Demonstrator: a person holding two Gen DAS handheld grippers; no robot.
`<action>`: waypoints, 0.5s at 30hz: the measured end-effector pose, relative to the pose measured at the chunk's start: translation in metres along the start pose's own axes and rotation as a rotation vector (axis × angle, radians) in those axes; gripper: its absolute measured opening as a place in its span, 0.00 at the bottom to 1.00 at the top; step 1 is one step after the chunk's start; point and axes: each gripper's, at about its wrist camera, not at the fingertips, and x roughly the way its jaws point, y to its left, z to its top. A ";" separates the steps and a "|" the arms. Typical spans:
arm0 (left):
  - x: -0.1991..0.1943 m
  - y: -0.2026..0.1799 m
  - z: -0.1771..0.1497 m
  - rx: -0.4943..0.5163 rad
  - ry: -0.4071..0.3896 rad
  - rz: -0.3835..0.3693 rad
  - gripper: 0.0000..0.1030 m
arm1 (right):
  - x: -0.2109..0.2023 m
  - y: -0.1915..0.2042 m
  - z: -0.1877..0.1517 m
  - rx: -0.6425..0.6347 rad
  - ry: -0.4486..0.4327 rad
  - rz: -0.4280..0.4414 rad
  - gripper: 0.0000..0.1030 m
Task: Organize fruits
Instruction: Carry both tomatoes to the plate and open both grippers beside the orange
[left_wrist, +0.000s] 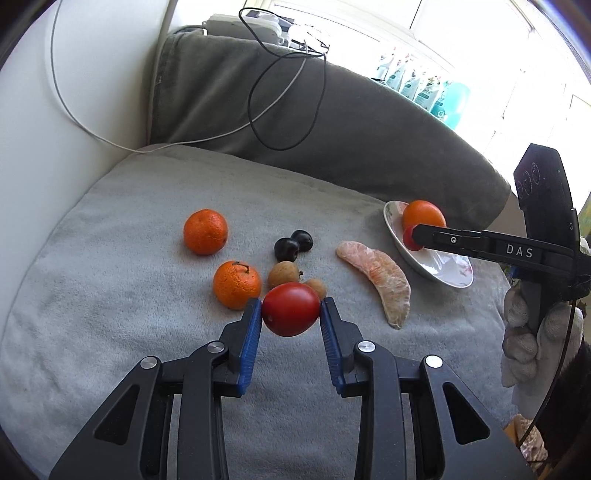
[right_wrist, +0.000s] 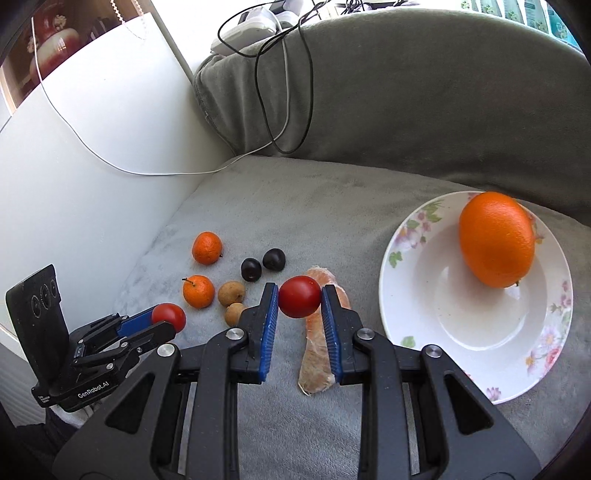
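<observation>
Both grippers same build: black plastic linkage arms with triangular cutouts, round silver pivot screws, blue ribbed pads on the inner faces of the fingers. Left gripper and right gripper look identical up close. Seen side-on, the right unit has "DAS" in white on its finger arm; the left has "GenRobot.AI" on its base. Behind each set of fingers stands a black upright block with three embossed circles. Hand wears a white knit glove.

A home living room: a grey sofa, trailing cables, a sunlit window.
</observation>
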 end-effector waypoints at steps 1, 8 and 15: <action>0.002 -0.004 0.004 0.006 -0.002 -0.008 0.30 | -0.006 -0.005 -0.001 0.006 -0.011 -0.011 0.24; 0.014 -0.032 0.021 0.048 -0.020 -0.059 0.30 | -0.044 -0.037 -0.013 0.064 -0.069 -0.086 0.24; 0.030 -0.065 0.038 0.105 -0.021 -0.109 0.30 | -0.060 -0.060 -0.025 0.101 -0.089 -0.143 0.24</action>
